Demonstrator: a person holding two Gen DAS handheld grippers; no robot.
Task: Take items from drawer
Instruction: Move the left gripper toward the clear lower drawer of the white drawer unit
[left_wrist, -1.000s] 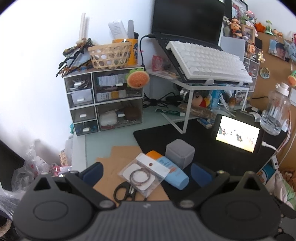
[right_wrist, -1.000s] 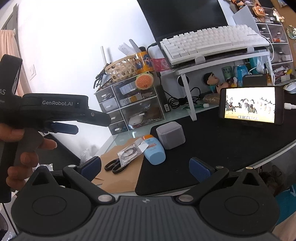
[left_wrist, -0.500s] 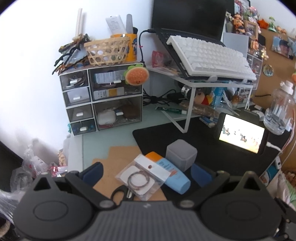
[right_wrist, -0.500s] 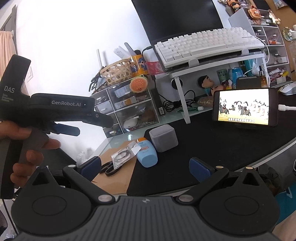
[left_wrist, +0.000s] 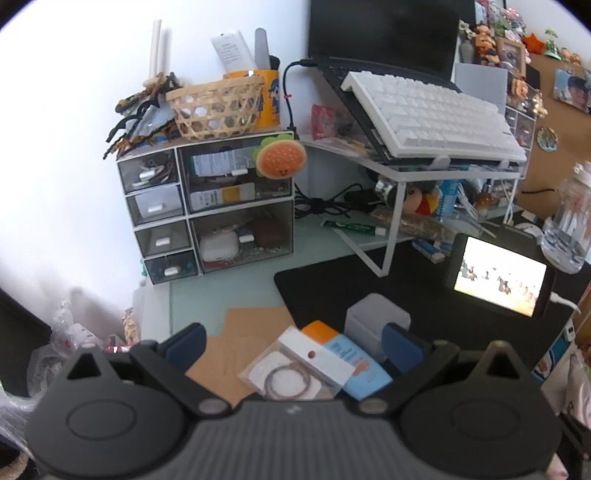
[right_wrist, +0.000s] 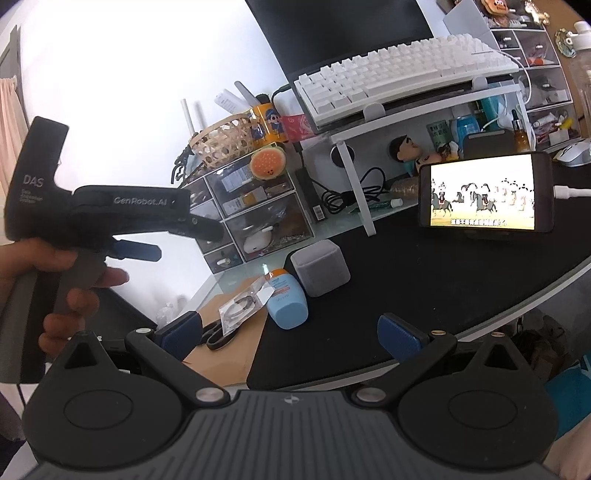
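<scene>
A white drawer organiser with clear-fronted drawers stands at the back left of the desk, all drawers closed; it also shows in the right wrist view as the organiser. My left gripper hovers open above a clear bag with a ring, a blue tube with an orange cap and a grey cube box. My right gripper is open and empty near the desk's front edge. A hand holds the left gripper at the left of the right wrist view.
A wicker basket and a burger plush sit on the organiser. A white keyboard rests on a white riser. A phone plays video on the black mat. Black scissors lie on brown paper.
Both grippers have drifted forward and slightly left towards the organiser. The items on the desk have slid lower in the left wrist view. Jaws stay open.
</scene>
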